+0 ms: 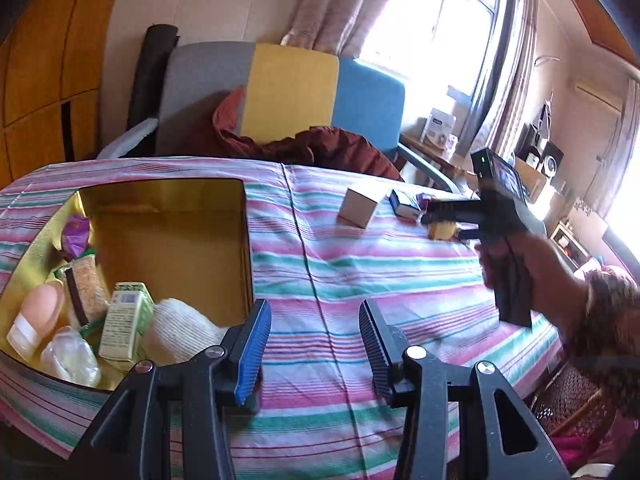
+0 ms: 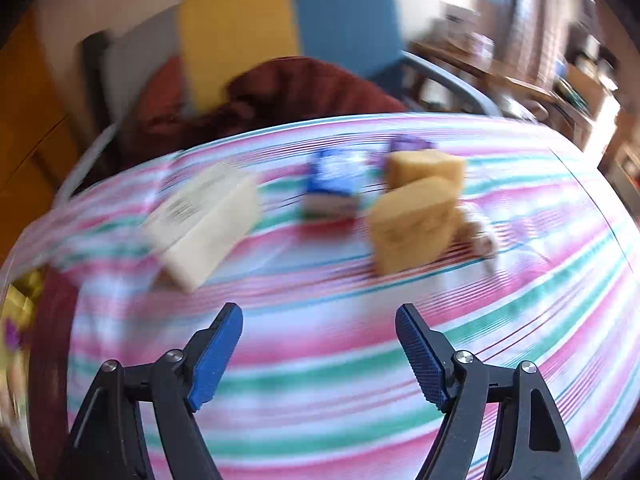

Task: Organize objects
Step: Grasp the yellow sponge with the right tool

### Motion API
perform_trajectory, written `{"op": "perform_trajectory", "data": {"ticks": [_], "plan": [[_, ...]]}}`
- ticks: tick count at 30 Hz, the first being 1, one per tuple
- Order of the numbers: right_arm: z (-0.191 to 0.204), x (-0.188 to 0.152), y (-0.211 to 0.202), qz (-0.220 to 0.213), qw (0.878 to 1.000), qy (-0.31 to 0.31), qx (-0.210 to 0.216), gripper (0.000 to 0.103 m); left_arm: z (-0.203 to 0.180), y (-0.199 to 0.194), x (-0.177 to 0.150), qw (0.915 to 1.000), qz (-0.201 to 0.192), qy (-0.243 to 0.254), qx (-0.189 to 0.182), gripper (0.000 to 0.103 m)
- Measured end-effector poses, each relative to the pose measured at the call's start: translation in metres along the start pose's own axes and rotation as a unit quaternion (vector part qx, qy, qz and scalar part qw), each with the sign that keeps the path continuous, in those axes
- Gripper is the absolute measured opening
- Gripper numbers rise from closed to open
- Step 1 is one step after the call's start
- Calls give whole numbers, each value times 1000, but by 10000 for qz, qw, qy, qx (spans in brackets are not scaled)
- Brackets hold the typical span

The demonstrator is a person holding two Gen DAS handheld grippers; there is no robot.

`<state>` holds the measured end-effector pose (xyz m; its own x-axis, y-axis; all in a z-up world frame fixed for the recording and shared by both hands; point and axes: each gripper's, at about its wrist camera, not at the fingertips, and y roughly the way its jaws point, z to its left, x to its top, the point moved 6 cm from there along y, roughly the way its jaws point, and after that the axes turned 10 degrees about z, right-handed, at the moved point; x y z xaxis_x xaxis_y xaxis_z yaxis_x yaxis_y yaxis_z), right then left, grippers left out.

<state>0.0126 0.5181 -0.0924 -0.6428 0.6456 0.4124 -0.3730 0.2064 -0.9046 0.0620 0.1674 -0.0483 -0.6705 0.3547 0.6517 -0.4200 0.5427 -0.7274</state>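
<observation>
Reaching across the striped surface [image 1: 360, 280], the right claw [image 2: 320, 356] heads for the loose items not yet boxed; fingers spread wide, nothing between them. Left claw [image 1: 314, 344] hovers just beside the gold box [image 1: 168, 216], also open wide and empty.

Step in hand, as judged: a pick-up pass on the right side, one item at a time into the box. Box already holds several things along its near-left end: a purple wrapper [image 1: 76, 236], a snack bar [image 1: 86, 288], a green-and-white carton [image 1: 126, 324], a white knitted piece [image 1: 180, 332], a clear wrapped lump [image 1: 72, 356]. Far half of the box is bare.

Remaining on the cloth, seen from the right wrist view (blurred): a white carton [image 2: 204, 224] lying tilted at left, a blue packet [image 2: 334, 184] in the middle, two yellow blocks [image 2: 416, 224] standing close together at right, a small purple item [image 2: 408, 145] behind them. Something pale lies beside the near block; cannot tell what.

Next move calls for: choosing one target, probably the near yellow block, squaring the fingers to its flat faces, closing without toppling its neighbour.
</observation>
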Motion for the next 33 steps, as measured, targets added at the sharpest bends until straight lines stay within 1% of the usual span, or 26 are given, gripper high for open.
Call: {"op": "perform_trajectory", "data": {"ticks": [1,3,5,7,8,10,12,15,16,17,20,22,23,27,29,31,32,33], "plan": [[-11,10,5,42,9997,234,-23,81,-2,1,-1,10000,27,12,13,46],[-27,28,13,58,9986,503,-126,81,-6,4,-4,10000,69,19,4,46],[-34,43,20,30,9983,567,-159,81,-8,5,-6,10000,93,14,6,46],[-41,49,28,117,9984,535,-115,84,-9,7,-8,9999,143,33,21,46],[-42,47,31,211,9986,476,-61,88,-8,8,-8,9999,156,33,43,46],[-46,38,36,384,9987,331,-64,88,-8,11,-9,9998,195,-2,52,46],[-52,25,34,461,9987,228,-1,88,-6,15,-8,9997,241,-56,29,46],[-72,0,26,627,9978,197,-21,88,-8,21,-9,9995,315,-71,-7,46],[-79,-4,22,598,9980,193,-42,88,-9,23,-9,9994,334,-59,-13,46],[-84,-7,15,487,9987,157,25,88,-11,25,-10,9994,352,-43,-13,46],[-93,-7,-9,-71,10000,22,39,90,-16,30,-10,9991,410,1,-43,46],[-91,-3,-17,-324,9993,-145,105,92,-19,33,-11,9989,459,44,-53,46],[-87,0,-15,-335,9990,-229,193,95,-21,34,-11,9988,485,83,-45,46],[-74,3,4,-197,9982,-422,387,95,-25,34,-13,9986,497,197,32,46],[-73,0,14,-3,9979,-418,489,95,-27,34,-13,9985,498,220,64,46],[-72,-4,16,32,9978,-306,590,95,-28,36,-12,9983,531,229,76,46],[-72,-4,18,68,9978,-258,603,93,-29,38,-11,9981,563,232,68,46],[-72,-4,21,145,9978,-280,582,84,-31,40,-10,9980,590,240,57,46]]}}
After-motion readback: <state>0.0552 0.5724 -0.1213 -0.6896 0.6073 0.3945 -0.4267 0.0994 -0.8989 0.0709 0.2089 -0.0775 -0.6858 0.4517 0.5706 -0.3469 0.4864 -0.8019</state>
